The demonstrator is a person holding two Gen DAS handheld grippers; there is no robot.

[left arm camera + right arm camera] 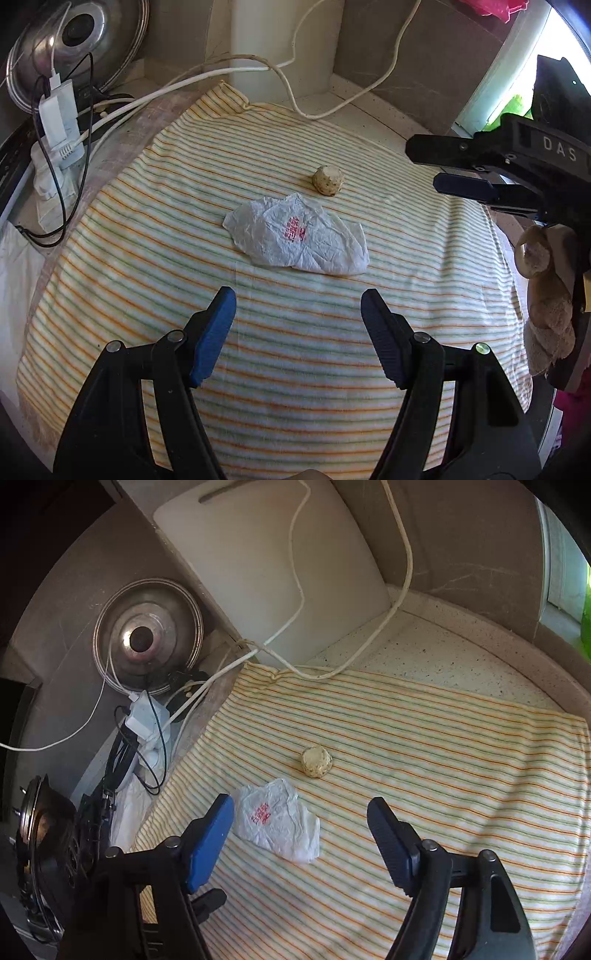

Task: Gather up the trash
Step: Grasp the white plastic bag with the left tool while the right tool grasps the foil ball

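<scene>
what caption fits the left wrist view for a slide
Open left tongs face a crumpled plastic bag and a small beige lump on a striped cloth.

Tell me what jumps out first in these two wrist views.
A crumpled white plastic bag with red print lies mid-way on the striped cloth, a small beige lump just beyond it and apart from it. Both claws are open and empty: the left claw faces the bag, the right claw hangs above it.

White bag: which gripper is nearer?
Probably the right gripper: the white bag lies between its open fingertips, by the left one. The left gripper is open too, with the bag ahead of its tips.
</scene>
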